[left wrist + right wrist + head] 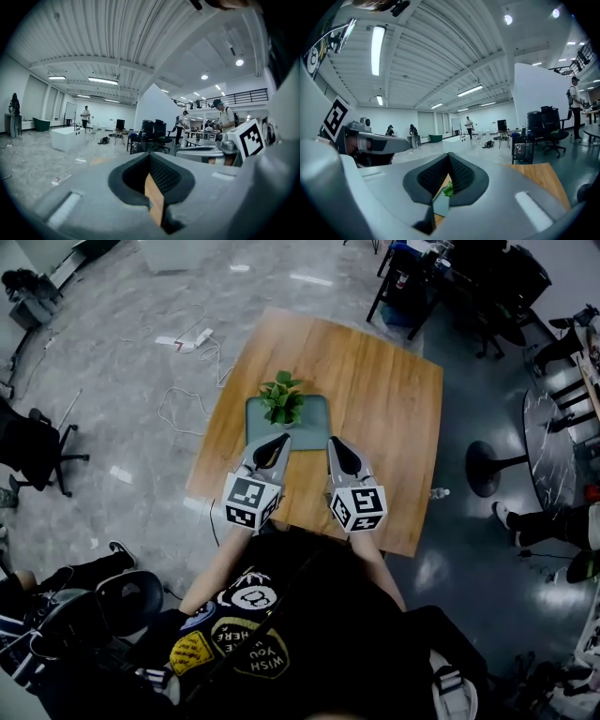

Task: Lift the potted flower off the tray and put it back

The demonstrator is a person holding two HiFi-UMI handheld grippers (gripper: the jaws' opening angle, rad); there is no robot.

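Note:
The potted flower (281, 399), a small green leafy plant, stands on the grey-green tray (315, 418) in the middle of the wooden table (394, 399). My left gripper (279, 440) hovers at the tray's near edge, just short of the plant, with its jaws shut and nothing in them. My right gripper (335, 442) hangs beside it at the tray's near right corner, also shut and empty. In the left gripper view the closed left gripper (150, 155) shows only a strip of tabletop through its slit. Through the right gripper (449, 154) a green leaf (448, 189) and a bit of tray (440, 206) show.
A white power strip with a cable (192, 337) lies on the floor left of the table. An office chair (37, 451) stands at far left. At right stand a round dark table (553, 442) and a stool (483, 468). Dark desks and chairs (450, 282) fill the back; people stand about the hall.

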